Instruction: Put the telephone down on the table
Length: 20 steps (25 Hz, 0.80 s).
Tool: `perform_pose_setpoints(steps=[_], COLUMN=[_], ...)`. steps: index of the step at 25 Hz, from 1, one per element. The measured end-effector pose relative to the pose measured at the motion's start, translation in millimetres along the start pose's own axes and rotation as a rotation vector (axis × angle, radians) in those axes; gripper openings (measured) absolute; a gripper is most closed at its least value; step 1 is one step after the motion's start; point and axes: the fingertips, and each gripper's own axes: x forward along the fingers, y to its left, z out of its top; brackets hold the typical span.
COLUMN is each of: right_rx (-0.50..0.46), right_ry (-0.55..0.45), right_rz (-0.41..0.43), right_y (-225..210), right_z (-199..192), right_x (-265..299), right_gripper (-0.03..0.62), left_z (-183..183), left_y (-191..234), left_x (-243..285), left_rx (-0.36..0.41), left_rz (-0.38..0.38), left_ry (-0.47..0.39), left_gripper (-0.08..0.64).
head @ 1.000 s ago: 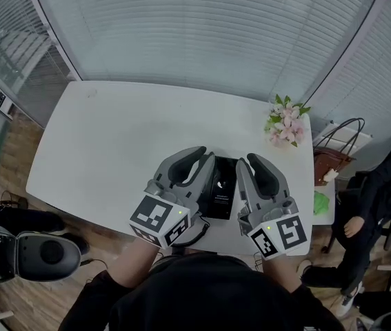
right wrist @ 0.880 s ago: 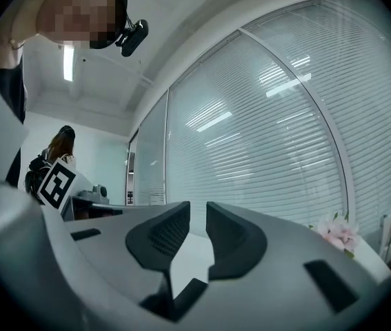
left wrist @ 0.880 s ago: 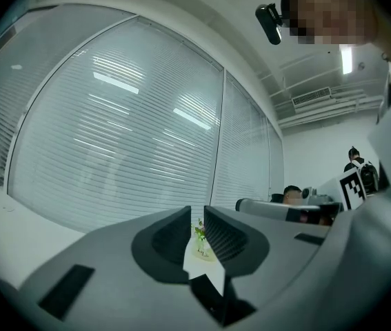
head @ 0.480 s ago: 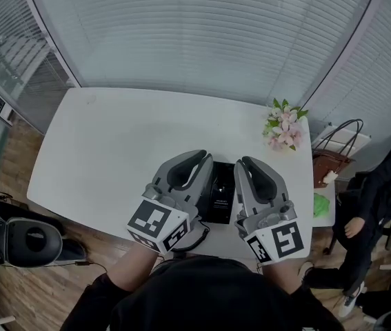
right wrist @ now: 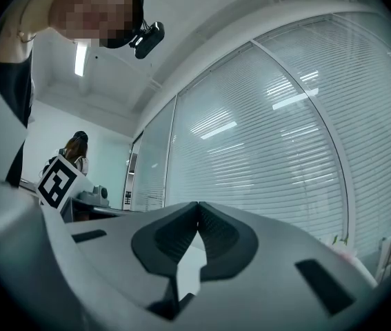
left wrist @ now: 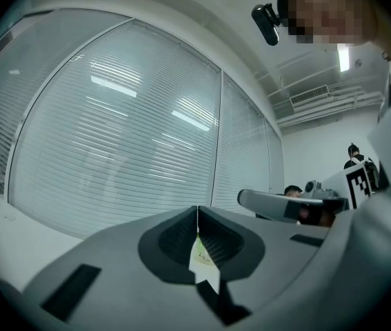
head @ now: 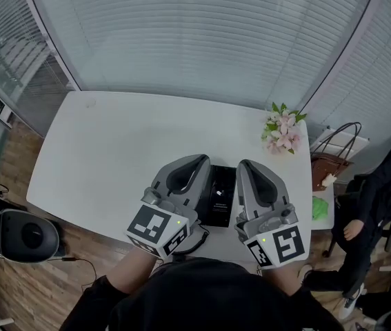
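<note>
Tho L claw [left wrist: 197,209], R claw [right wrist: 197,204] sit closed, phone [head: 221,192] head-view only.

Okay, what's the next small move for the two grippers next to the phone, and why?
Probably draw both back toward the body. The telephone already lies flat on the table between the left gripper and the right gripper, and both have their jaws together with nothing in them.

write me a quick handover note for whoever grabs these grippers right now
Left gripper: jaws shut, nothing in them, just left of the telephone.
Right gripper: jaws shut, empty, just right of it.
Telephone: lies flat on the table near its front edge, between the two grippers.
Done: telephone is down.
Left: probably only drawing both grippers away.
</note>
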Motion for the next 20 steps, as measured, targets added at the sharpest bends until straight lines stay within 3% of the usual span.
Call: perform_pose_setpoints(steps=[20], right_rx=[-0.017], right_ry=[-0.020], right_rz=[-0.013], right_y=[1.4], right_z=[9.5], right_x=[-1.3], right_gripper=[0.005], left_z=[6.3], left_y=[-4.6], left_x=[0.0], left_rx=[0.013], left_rz=[-0.014], left_ry=[-0.012], left_gripper=[0.014])
